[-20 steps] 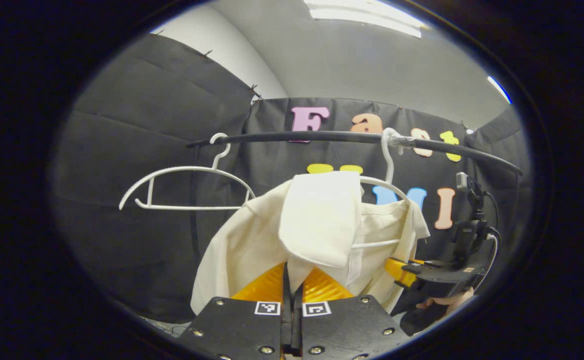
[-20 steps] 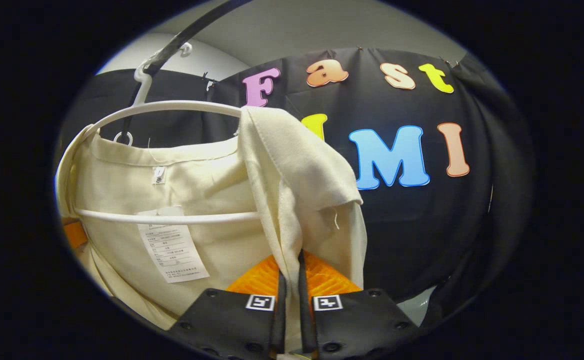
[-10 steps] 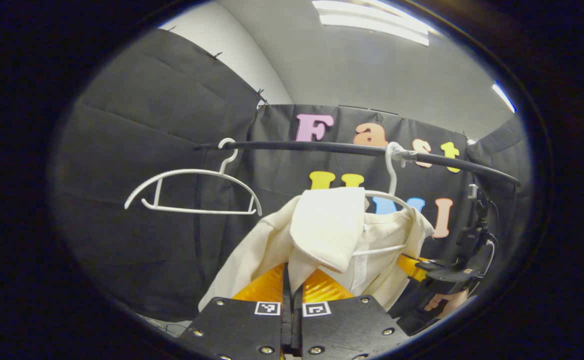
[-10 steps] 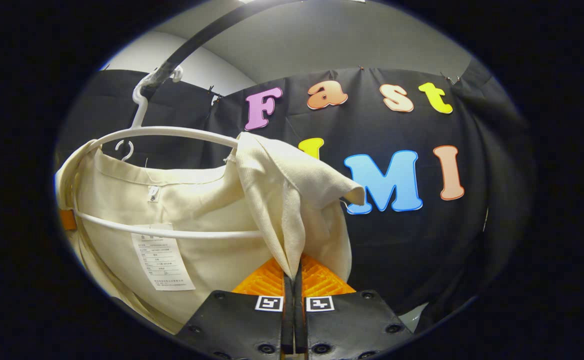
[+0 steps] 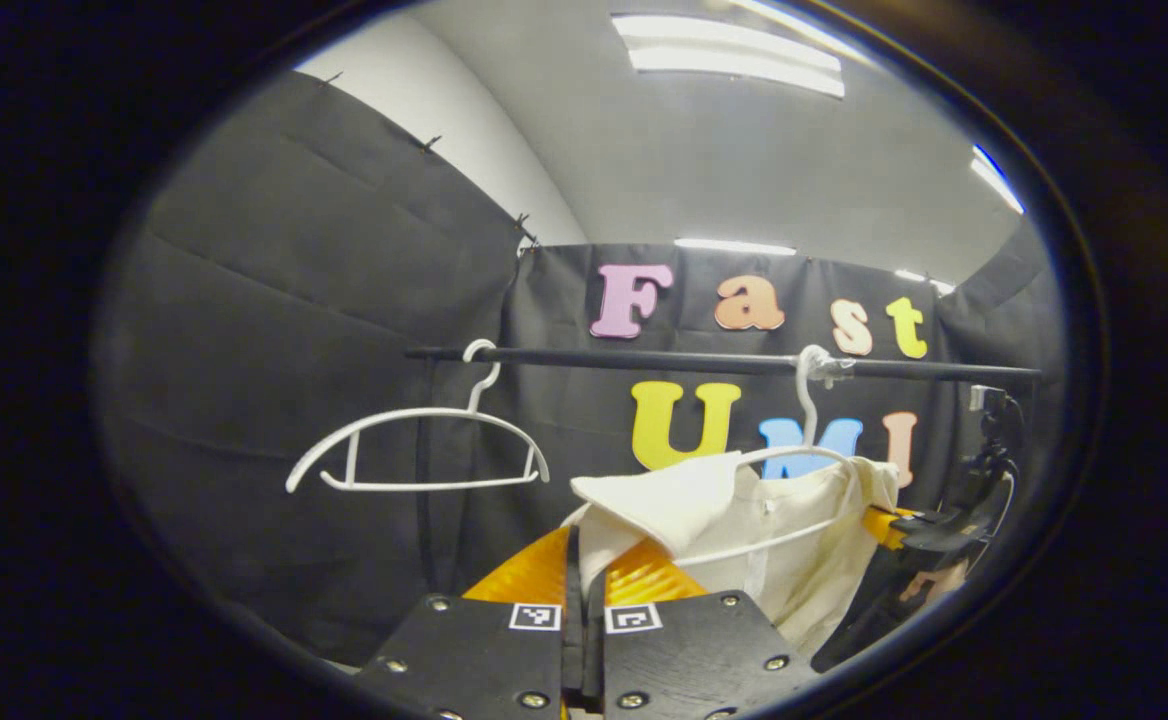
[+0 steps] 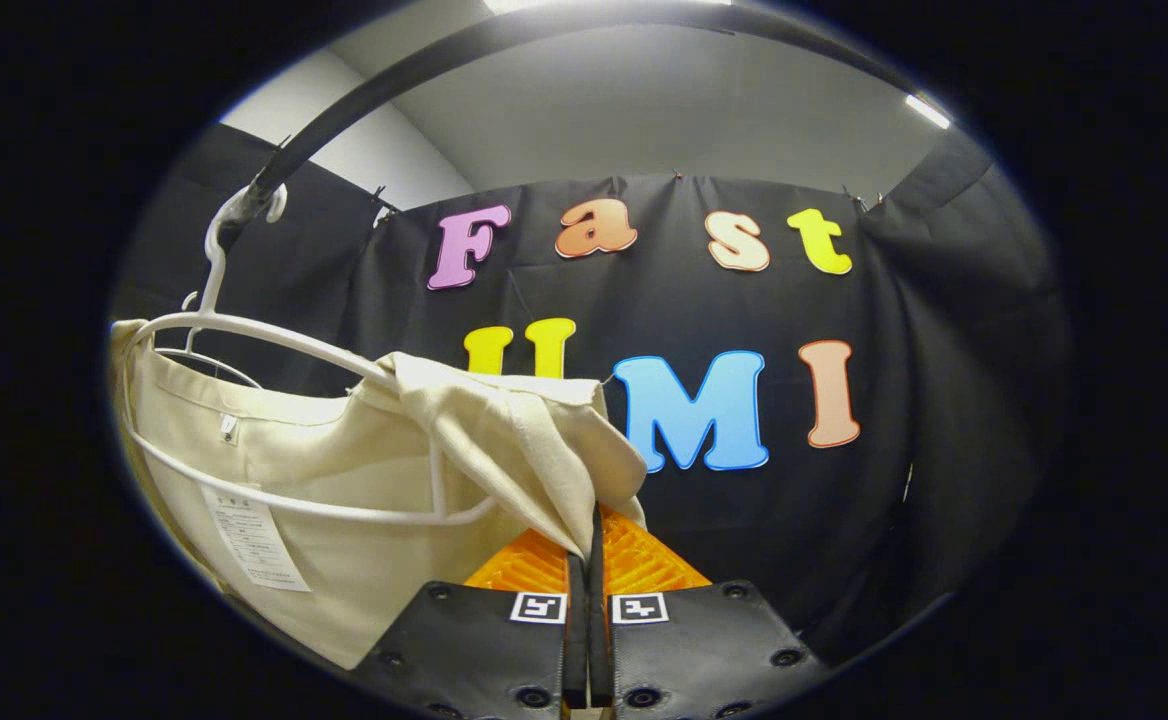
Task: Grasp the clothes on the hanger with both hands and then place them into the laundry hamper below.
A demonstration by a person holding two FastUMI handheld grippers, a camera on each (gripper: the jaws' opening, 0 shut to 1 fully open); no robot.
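In the left gripper view, the left gripper (image 5: 584,585) sits nearest at the bottom, its orange jaws pressed together on a fold of the cream garment (image 5: 674,500). The cloth rises out of the jaws and spreads to the right, where it drapes over a white hanger (image 5: 794,455) whose lower bar crosses the fabric. That hanger's hook is caught on the black rail (image 5: 724,362) above. At the garment's far right edge the right gripper (image 5: 909,520) shows, with orange at its tip against the cloth and part of a hand (image 5: 929,582) below it. To the left of the garment, apart from it, an empty white hanger (image 5: 419,450) hangs from the same rail. Behind everything stands the black cloth wall (image 5: 274,330), with ceiling lights (image 5: 729,50) above.

In the right gripper view, the right gripper (image 6: 589,560) is nearest, its jaws closed tight on a bunched corner of the garment (image 6: 514,450). From there the cloth runs left and back over the hanger (image 6: 274,340), the lower bar lying across the inside of the fabric. A white care label (image 6: 249,540) hangs on the inner face, and a small tag (image 6: 229,425) sits at the neckline. The hanger's hook reaches up to the rail (image 6: 344,110), which sweeps across the top. The garment is on the hanger, held at both sides.
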